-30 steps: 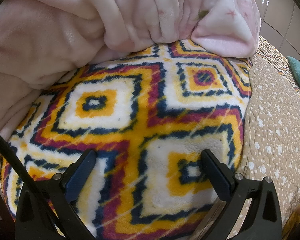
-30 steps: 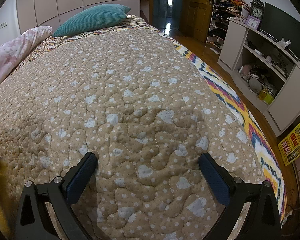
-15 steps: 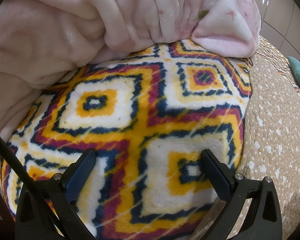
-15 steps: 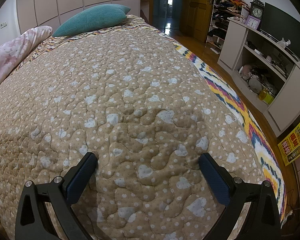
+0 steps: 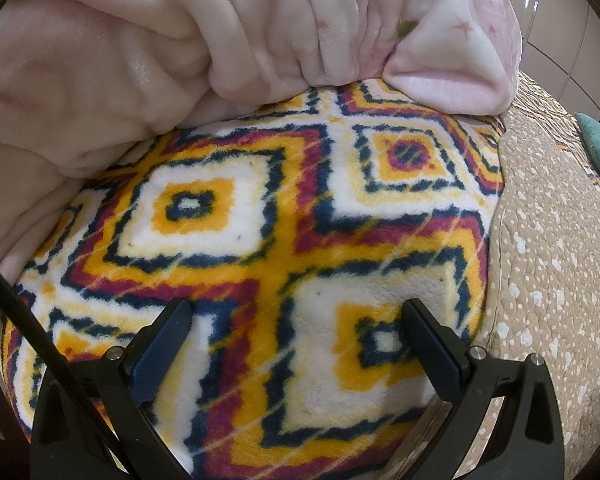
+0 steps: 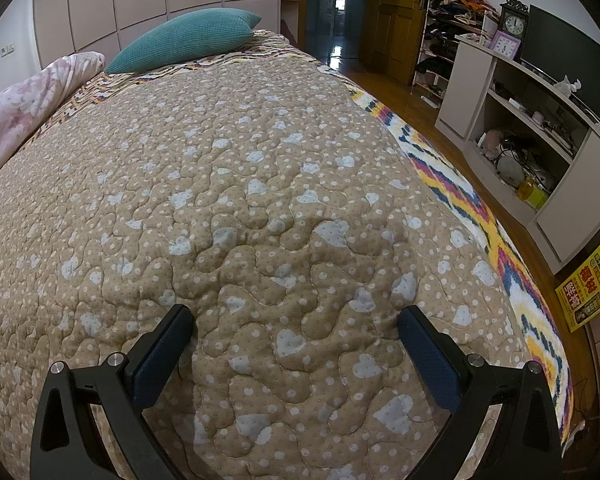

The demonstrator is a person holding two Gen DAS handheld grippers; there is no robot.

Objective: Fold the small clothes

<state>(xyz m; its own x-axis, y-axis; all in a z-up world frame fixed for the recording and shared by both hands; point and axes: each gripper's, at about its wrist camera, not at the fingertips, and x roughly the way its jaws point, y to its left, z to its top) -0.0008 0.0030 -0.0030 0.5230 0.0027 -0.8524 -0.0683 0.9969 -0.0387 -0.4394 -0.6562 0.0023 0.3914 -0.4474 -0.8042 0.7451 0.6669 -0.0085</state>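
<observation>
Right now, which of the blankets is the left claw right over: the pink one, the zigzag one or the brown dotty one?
The zigzag blanket, with orange, navy and red diamonds, fills the space between the open left claw. The pink blanket is bunched beyond it; the brown dotted quilt lies alongside.

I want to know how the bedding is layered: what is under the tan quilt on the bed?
A patterned fleece blanket shows past the tan quilt along its right edge and near the teal pillow. Anything beneath the quilt's middle is covered.

Left tongs (image 5: 296,340) and right tongs (image 6: 294,346) agape
</observation>
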